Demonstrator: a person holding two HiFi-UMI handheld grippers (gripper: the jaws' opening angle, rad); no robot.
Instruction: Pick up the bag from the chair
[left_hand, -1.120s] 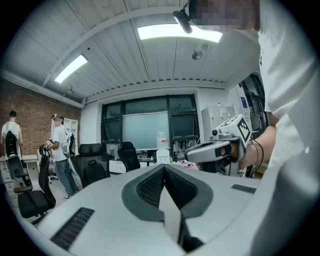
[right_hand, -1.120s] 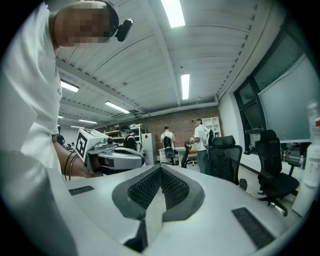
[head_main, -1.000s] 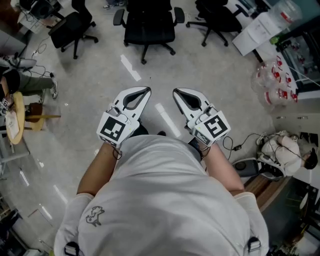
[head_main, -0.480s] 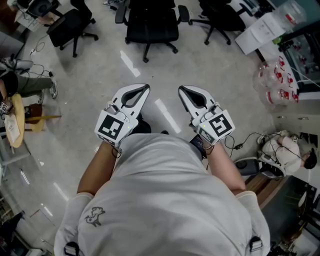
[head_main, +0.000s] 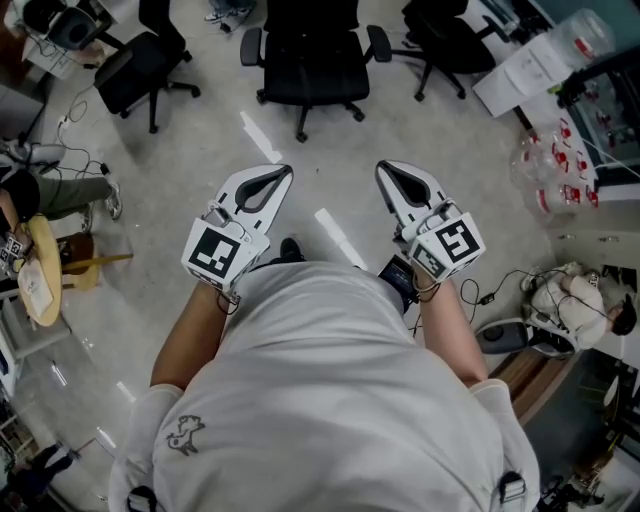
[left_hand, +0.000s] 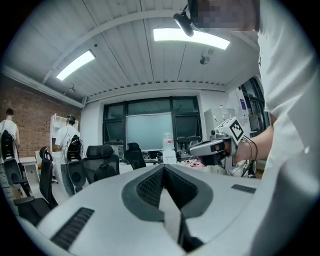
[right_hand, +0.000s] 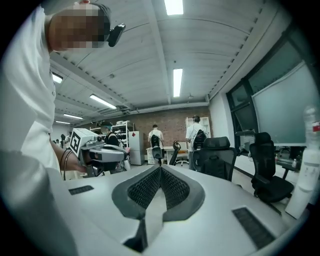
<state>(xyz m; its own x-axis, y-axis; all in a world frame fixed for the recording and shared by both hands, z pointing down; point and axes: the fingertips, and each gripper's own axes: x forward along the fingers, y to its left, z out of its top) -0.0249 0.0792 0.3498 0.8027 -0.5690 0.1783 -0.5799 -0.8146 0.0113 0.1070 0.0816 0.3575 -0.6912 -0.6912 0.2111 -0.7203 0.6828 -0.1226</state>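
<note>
A pale grey glossy floor (head_main: 180, 170) carries a small round tan table (head_main: 40, 285) at its left edge and a loose black cable (head_main: 497, 283) at the right. Near a red brick wall (right_hand: 172, 120), two people in white shirts (right_hand: 194, 131) stand under long white ceiling lights (right_hand: 178, 82).

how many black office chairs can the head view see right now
3: the left chair at upper left, the middle chair at top centre, the right chair at upper right. Others may be cut off past the top edge.
</note>
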